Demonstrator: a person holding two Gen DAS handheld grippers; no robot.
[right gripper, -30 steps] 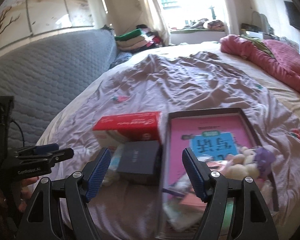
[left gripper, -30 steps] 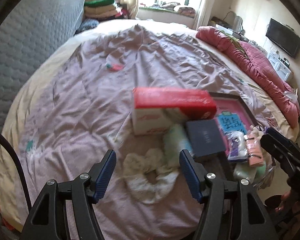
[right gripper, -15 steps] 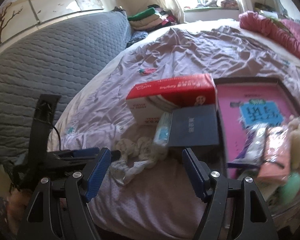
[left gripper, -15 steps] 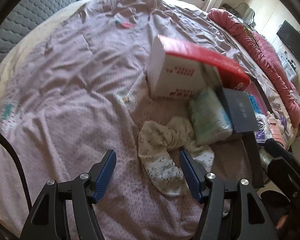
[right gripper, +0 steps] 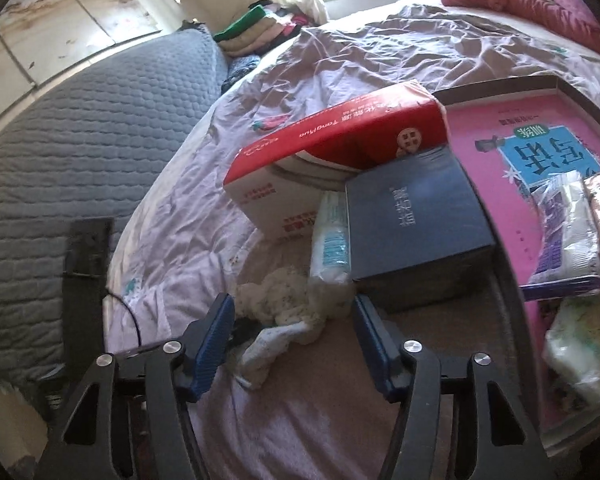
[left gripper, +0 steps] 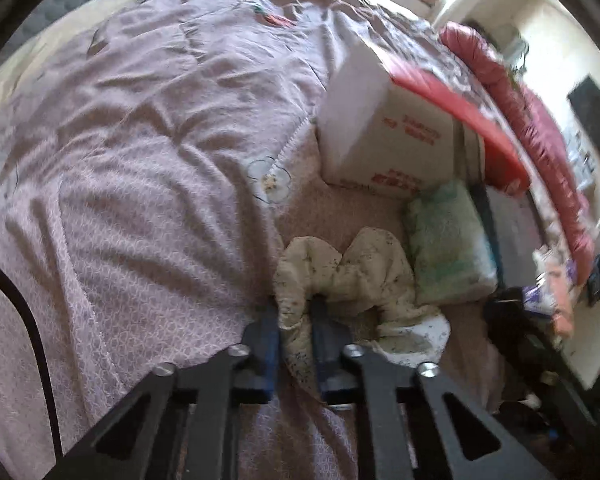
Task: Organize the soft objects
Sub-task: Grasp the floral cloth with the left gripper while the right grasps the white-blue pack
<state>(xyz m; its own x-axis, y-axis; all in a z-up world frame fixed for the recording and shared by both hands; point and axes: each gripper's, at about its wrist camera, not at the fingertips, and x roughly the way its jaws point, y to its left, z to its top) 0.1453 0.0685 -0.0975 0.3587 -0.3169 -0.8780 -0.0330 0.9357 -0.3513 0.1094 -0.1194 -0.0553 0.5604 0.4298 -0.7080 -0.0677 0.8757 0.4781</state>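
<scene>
A crumpled cream cloth with small dark flecks [left gripper: 356, 276] lies on the mauve bedspread [left gripper: 139, 200], beside a pale green tissue pack [left gripper: 448, 244]. My left gripper [left gripper: 293, 322] is shut on the cloth's left fold, which is pinched between the blue pads. In the right wrist view the same cloth [right gripper: 287, 298] lies between the fingers of my right gripper [right gripper: 292, 338]. Those jaws are closing, and both pads still stand clear of the fabric. The cloth's white tail [right gripper: 267, 350] hangs toward the camera.
A red and white tissue box [right gripper: 340, 140] leans behind a dark blue box [right gripper: 416, 220]. To the right, a dark tray [right gripper: 508, 84] holds a pink book and several soft packets. A grey quilted headboard [right gripper: 79, 128] is at left and a pink duvet [left gripper: 540, 128] at far right.
The left gripper came down onto the cloth and shut on its left fold. The right gripper dropped closer to the cloth and its jaws narrowed around it.
</scene>
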